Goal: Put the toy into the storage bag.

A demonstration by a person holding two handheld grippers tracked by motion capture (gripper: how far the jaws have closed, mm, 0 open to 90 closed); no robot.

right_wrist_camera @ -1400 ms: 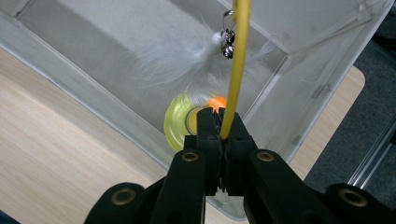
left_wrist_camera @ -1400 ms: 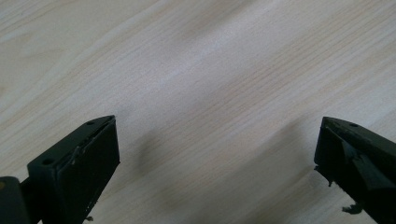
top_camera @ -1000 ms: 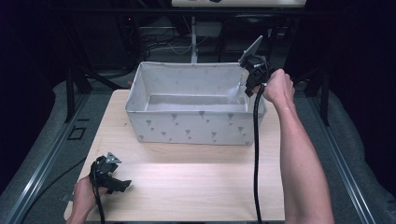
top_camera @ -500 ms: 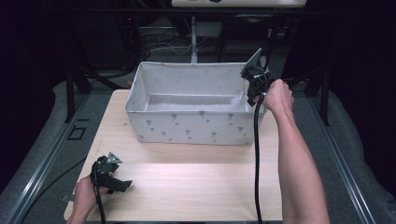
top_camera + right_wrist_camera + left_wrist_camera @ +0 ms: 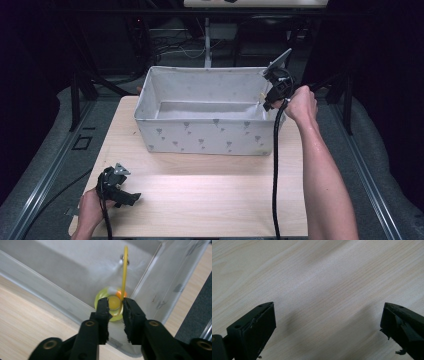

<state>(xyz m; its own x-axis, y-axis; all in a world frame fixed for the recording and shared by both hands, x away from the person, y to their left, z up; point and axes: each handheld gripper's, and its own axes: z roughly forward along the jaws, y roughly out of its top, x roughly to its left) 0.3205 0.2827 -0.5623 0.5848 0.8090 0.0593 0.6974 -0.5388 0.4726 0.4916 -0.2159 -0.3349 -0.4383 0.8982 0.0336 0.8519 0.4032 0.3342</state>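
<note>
My right claw (image 5: 115, 305), jaws just eased apart, hangs over the bin's (image 5: 200, 137) right corner at the high view's upper right; the yellow toy (image 5: 112, 303) sits directly beneath, its loop (image 5: 124, 272) between them (upright, unpinched). Left claw (image 5: 328, 320) spread over bare desk (image 5: 210, 190).

Blurred round yellow-green thing (image 5: 113, 305) half hidden behind my right gripper (image 5: 115, 305); its thin yellow loop (image 5: 124, 270) cut off at top edge.

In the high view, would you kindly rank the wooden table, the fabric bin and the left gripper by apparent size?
1. wooden table: largest, spanning most of the view's width.
2. fabric bin: clearly smaller, standing on the table's far half.
3. left gripper: smallest by far, though it lies nearer the camera than the bin.
</note>
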